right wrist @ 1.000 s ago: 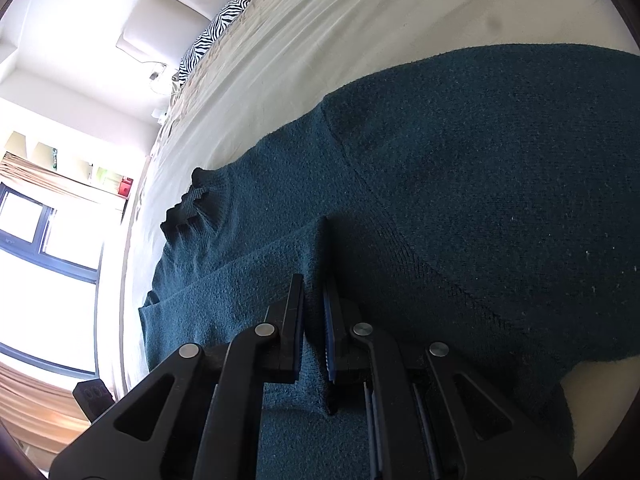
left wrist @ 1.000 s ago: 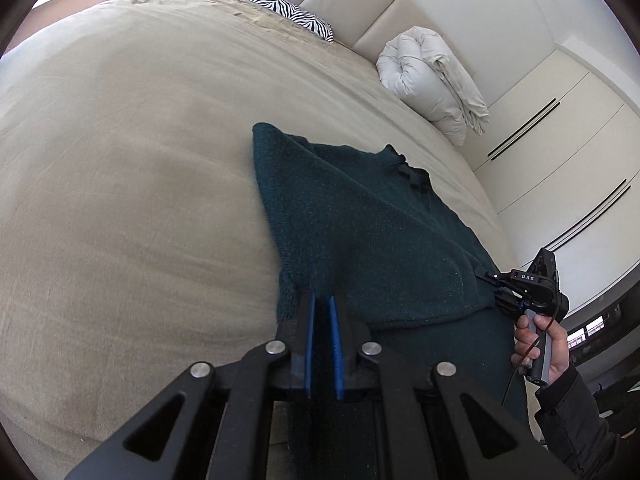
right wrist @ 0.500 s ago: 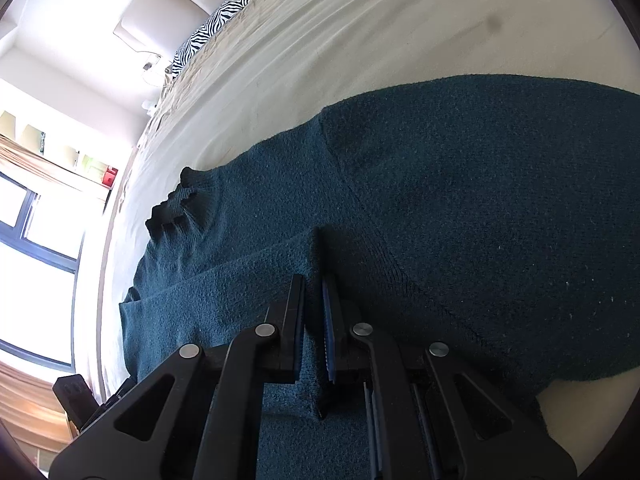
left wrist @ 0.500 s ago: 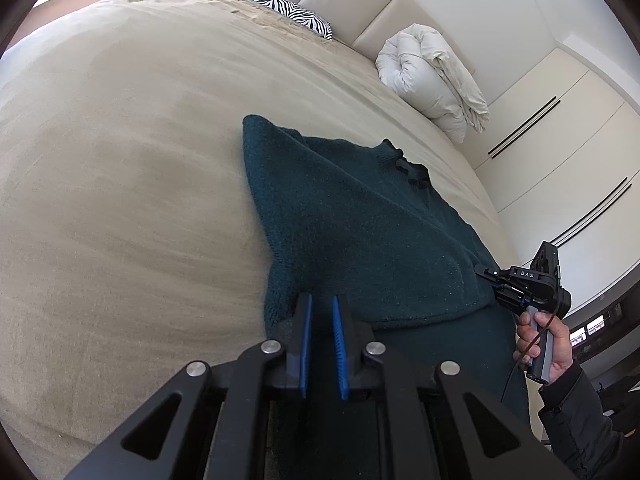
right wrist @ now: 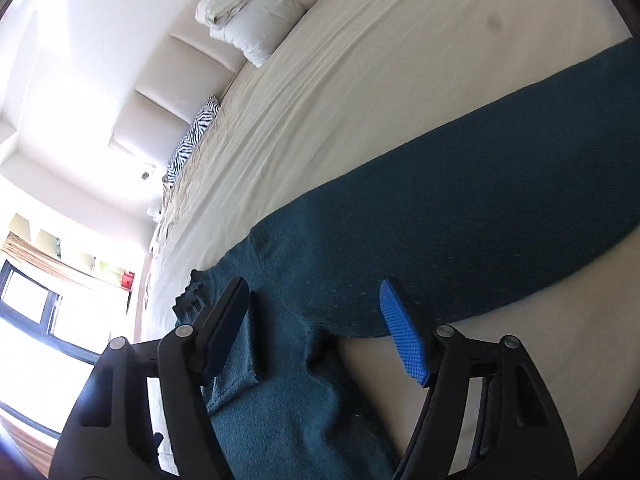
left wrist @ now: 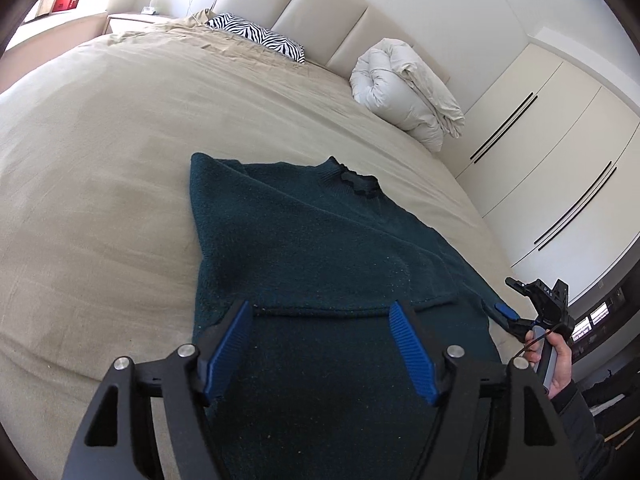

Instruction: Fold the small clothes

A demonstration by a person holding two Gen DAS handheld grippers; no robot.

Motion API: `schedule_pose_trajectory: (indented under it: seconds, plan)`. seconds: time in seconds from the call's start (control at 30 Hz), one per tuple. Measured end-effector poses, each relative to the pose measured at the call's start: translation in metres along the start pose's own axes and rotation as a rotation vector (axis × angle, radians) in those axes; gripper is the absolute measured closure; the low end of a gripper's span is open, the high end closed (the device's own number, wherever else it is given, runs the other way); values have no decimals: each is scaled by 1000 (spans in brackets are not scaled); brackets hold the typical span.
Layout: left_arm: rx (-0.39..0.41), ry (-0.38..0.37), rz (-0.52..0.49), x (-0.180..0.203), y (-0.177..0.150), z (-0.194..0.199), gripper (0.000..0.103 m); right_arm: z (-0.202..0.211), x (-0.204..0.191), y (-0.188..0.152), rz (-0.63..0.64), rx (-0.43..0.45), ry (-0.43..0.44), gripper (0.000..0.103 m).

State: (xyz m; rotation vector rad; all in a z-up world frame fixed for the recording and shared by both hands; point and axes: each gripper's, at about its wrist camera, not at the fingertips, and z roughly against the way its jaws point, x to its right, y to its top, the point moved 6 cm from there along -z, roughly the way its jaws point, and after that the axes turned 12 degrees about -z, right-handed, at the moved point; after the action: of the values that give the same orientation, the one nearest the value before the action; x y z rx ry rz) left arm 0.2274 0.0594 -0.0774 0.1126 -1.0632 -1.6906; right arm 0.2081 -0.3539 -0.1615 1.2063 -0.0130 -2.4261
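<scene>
- Lying flat on the beige bed, the dark teal sweater fills the middle of the left wrist view, its ruffled collar toward 12 o'clock, nearest the headboard.
- One sleeve is folded across the body, its cuff edge running just ahead of the left gripper.
- Left gripper: jaws spread wide above the sweater's lower part, blue pads apart, holding nothing.
- Right gripper: jaws also wide apart with nothing between them, poised over the sweater near the collar, the other sleeve stretching out toward 2 o'clock.
- From the left wrist view, the right gripper sits at 4 o'clock by the sweater's edge, held in a hand.
- A zebra-print pillow and a rolled white duvet lie by the headboard, well apart from the sweater.
</scene>
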Motion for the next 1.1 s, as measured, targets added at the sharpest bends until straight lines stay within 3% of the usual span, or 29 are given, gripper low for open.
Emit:
schedule_pose_trajectory:
  seconds: [0.23, 0.3, 0.47, 0.6, 0.63, 0.7, 0.73, 0.77, 0.9, 1.0, 1.1]
  plan:
    - [18, 18, -51, 61, 2, -6, 17, 102, 141, 57, -357, 169, 14, 39]
    - [22, 45, -75, 76, 3, -9, 12, 115, 158, 67, -408, 192, 57, 39]
    - [23, 74, -98, 101, 9, -19, 10, 117, 175, 101, -458, 231, 60, 39]
    - [0, 42, -70, 110, 10, -30, 10, 110, 181, 133, -442, 261, 37, 41]
    - [-8, 41, -62, 109, 10, -33, 10, 107, 181, 139, -435, 268, 21, 47]
    - [-29, 53, -53, 106, 10, -40, 13, 106, 183, 150, -422, 273, -24, 70]
    - [-40, 52, -45, 105, 10, -44, 15, 104, 182, 155, -408, 263, -35, 86]
    - [-50, 51, -33, 103, 10, -47, 19, 100, 180, 161, -397, 246, -41, 90]
    - [-78, 7, 30, 97, 10, -58, 19, 102, 138, 159, -241, 267, -101, 93]
    - [-92, -49, 69, 97, 14, -66, 19, 96, 73, 137, -66, 259, -117, 94]
    - [-95, -89, 120, 96, 17, -70, 19, 71, -12, 97, 202, 204, -136, 94]
